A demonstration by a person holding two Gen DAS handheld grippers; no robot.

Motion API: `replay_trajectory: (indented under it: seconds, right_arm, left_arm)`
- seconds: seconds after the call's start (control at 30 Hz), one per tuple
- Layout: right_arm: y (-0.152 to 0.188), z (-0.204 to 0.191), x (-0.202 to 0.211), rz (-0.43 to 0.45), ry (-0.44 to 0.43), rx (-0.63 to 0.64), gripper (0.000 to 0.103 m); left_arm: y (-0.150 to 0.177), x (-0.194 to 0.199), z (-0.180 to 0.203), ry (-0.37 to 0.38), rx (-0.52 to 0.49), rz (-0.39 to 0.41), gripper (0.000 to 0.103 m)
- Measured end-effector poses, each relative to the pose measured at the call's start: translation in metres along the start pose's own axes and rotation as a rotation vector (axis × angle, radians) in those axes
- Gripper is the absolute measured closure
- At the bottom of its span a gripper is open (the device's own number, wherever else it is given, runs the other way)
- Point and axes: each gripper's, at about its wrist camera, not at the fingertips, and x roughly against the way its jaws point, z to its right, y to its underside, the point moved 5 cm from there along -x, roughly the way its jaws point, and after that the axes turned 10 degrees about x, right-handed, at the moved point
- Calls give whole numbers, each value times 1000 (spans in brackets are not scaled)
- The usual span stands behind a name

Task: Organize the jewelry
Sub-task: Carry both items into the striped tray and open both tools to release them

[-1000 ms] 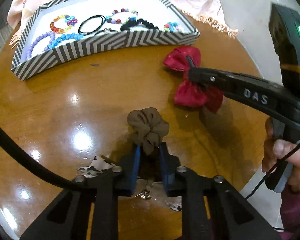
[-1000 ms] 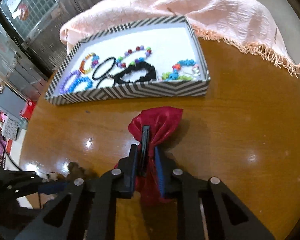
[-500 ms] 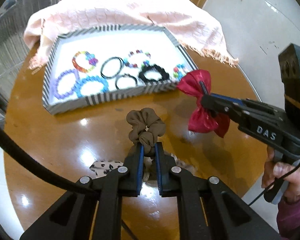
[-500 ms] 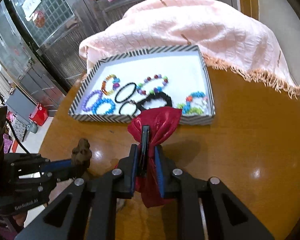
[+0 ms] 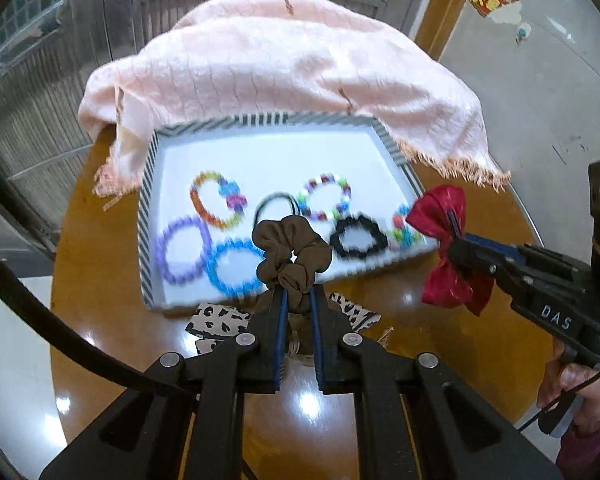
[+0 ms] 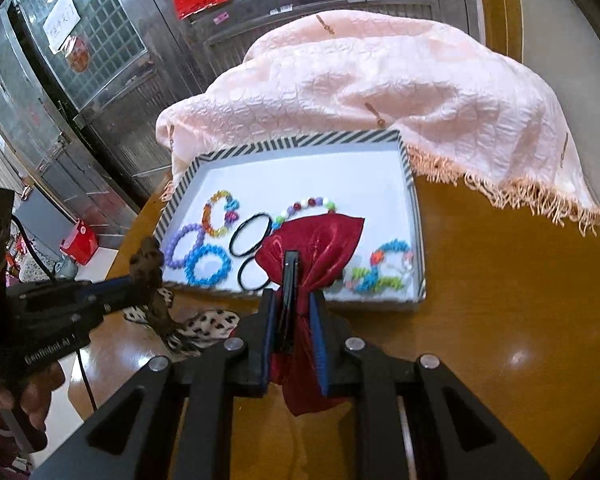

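Nearest to me, my left gripper [image 5: 298, 294] has its blue-padded jaws pinched nearly shut on the gathered fabric of a brown scrunchie [image 5: 292, 252]; they closed a little further within the last second, with the scrunchie between them. The scrunchie is clear of the table, its ruffled ring standing above the fingertips. My right gripper [image 6: 294, 300] is likewise clamped tight on a red satin hair bow [image 6: 316, 240], gripping it at the waist by its black clip, one lobe fanning up ahead of the jaws and the other hanging below them. In the left view the bow and the right gripper hang just off the tray's right near corner. Just below and beyond my left fingers a leopard-print fabric piece [image 5: 220, 318] lies flat on the glossy round wooden table [image 6: 520, 320]. Past it sits the striped-rim tray [image 6: 414, 216] with its white floor, holding a purple bead bracelet [image 6: 182, 244], a blue bead bracelet [image 6: 208, 266], a multicoloured bead bracelet [image 6: 220, 214], two thin black hair ties [image 6: 252, 240] and a black scrunchie [image 5: 358, 238], with more mixed beads near the right wall. Behind the tray a pink fringed cloth [image 6: 380, 80] is heaped over the table's far edge.
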Motion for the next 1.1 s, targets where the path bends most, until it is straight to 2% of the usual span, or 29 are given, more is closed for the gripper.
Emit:
replay_trajectory:
  seconds: [0.27,0.53,0.67,0.87,1.1]
  right_arm:
    - [-31,21,-14,-5,26,2,86]
    - [-62,50,-45,-24,50,-17,86]
    - [-71,61,-77,-69,56,-14,86]
    - [-78,79,-120,-112,68,-21,86]
    - [-79,95,-146,-137,82,-29,86]
  left_arm:
    - [-52,-6,-2,-5,17,43,93]
    - [-109,-36,-3,78,96,13,93]
    - [-122,-66,-1,74,120,-32,93]
    - [-135,-110,-3,51,137,-56,93]
    - [-136,-143,-7,5,150,-90,93]
